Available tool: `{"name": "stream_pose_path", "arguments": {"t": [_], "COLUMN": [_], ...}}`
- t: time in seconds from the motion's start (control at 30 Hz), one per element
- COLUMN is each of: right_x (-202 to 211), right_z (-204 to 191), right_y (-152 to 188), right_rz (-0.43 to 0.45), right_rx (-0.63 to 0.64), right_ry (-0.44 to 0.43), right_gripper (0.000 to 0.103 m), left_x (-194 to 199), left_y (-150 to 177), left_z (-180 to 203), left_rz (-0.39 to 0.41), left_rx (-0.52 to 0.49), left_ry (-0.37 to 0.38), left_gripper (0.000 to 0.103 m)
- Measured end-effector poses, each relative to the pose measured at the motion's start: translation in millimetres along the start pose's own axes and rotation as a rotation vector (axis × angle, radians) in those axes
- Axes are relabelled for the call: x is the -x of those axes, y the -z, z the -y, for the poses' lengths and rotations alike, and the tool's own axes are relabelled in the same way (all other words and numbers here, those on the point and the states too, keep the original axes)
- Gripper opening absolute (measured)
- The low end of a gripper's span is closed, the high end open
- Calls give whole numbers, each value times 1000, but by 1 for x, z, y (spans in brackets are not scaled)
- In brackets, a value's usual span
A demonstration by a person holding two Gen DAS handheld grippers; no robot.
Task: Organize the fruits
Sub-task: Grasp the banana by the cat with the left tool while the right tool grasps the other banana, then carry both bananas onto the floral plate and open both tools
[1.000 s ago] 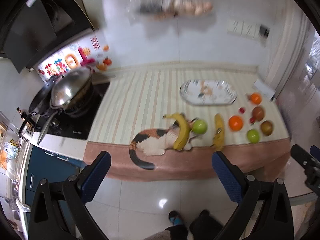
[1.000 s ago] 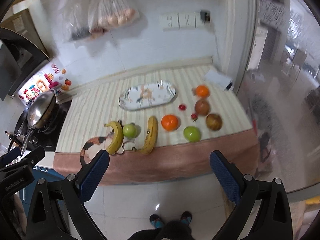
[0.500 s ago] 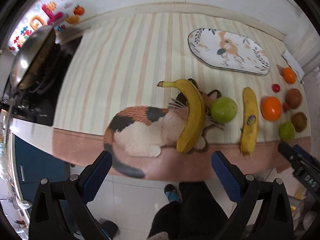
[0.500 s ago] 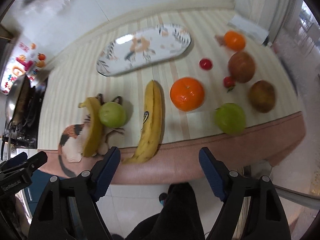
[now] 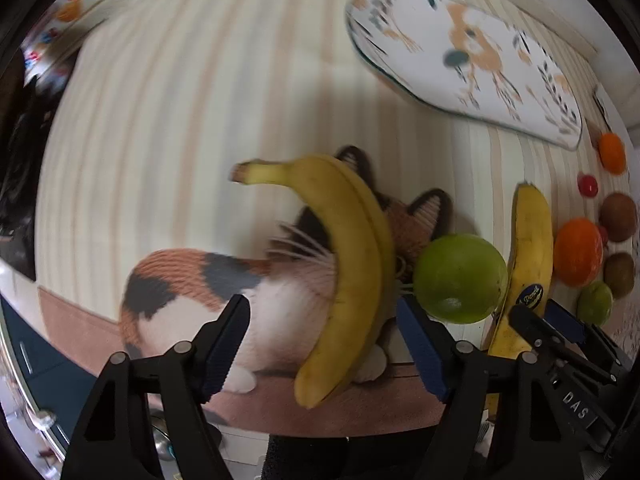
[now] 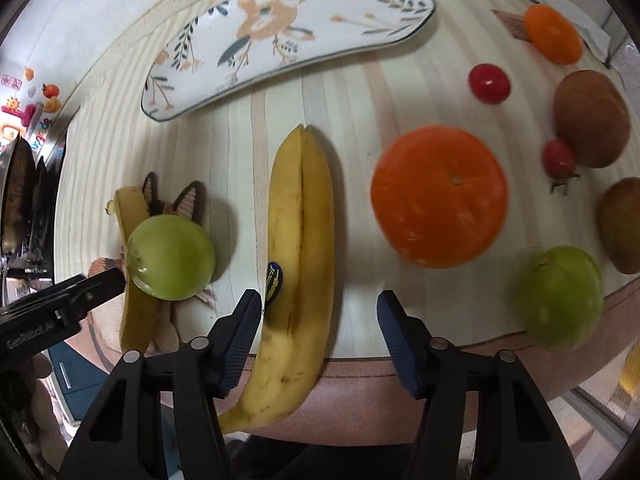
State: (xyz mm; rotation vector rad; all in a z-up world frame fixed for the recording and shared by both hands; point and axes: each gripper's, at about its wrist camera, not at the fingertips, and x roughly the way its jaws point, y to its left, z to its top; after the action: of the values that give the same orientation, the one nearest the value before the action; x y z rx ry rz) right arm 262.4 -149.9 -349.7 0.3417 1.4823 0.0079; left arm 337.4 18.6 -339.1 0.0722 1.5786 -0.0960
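Observation:
A curved banana (image 5: 348,272) lies across the cat picture on the striped cloth (image 5: 180,120). It sits between the fingers of my left gripper (image 5: 324,344), whose jaws are closing; the pads stand apart from the peel. A straighter stickered banana (image 6: 300,240) lies between the fingers of my right gripper (image 6: 320,332). Those jaws are closing too, with a gap on the right side. A green apple (image 6: 170,258) rests between the two bananas. A large orange (image 6: 438,196), another green apple (image 6: 560,296), a kiwi (image 6: 592,118) and a cherry tomato (image 6: 489,83) lie to the right.
A flowered oblong plate (image 6: 288,28) sits at the back of the counter. A small orange (image 6: 554,32) lies at the far right. A dark stove with a pan (image 6: 20,184) is at the left. The cloth's pink front edge (image 6: 360,392) overhangs the counter, above a tiled floor.
Both grippers have dropped steeply towards the counter and tilted downward. Their jaws have narrowed from wide open, and each now straddles a banana.

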Motion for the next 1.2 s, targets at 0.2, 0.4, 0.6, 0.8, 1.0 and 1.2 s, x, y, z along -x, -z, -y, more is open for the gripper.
{"name": "stream_pose_path", "arguments": {"t": [0.2,0.4,0.6,0.8,1.0,1.2], "right_x": [-7,-9,-13,-16,-22,-29], "right_z": [-13,-25,-31,-39,-52,-78], "right_y": [0,-1,16,16,15,17], "right_rz": [13,34,-38,-46,-36,16], "right_rx": [44,78,69,45,40,71], "right_ry": [26,58,63,99,156,243], "right_gripper": [61,41,40,41,43,43], "left_x": [-14,-12,-17,-31,-36,-39], "left_y": [-2,6,37,12,2,1], "left_z": [11,-1,-40,-55,-53,-53], "left_rz": [1,29,-16,-39,-20,-2], "left_rx": [-87,-101,-68,-70,-128,-145], "left_ry": [65,43,57,71,27,17], "left_gripper": [33,32,33,36,36,34]}}
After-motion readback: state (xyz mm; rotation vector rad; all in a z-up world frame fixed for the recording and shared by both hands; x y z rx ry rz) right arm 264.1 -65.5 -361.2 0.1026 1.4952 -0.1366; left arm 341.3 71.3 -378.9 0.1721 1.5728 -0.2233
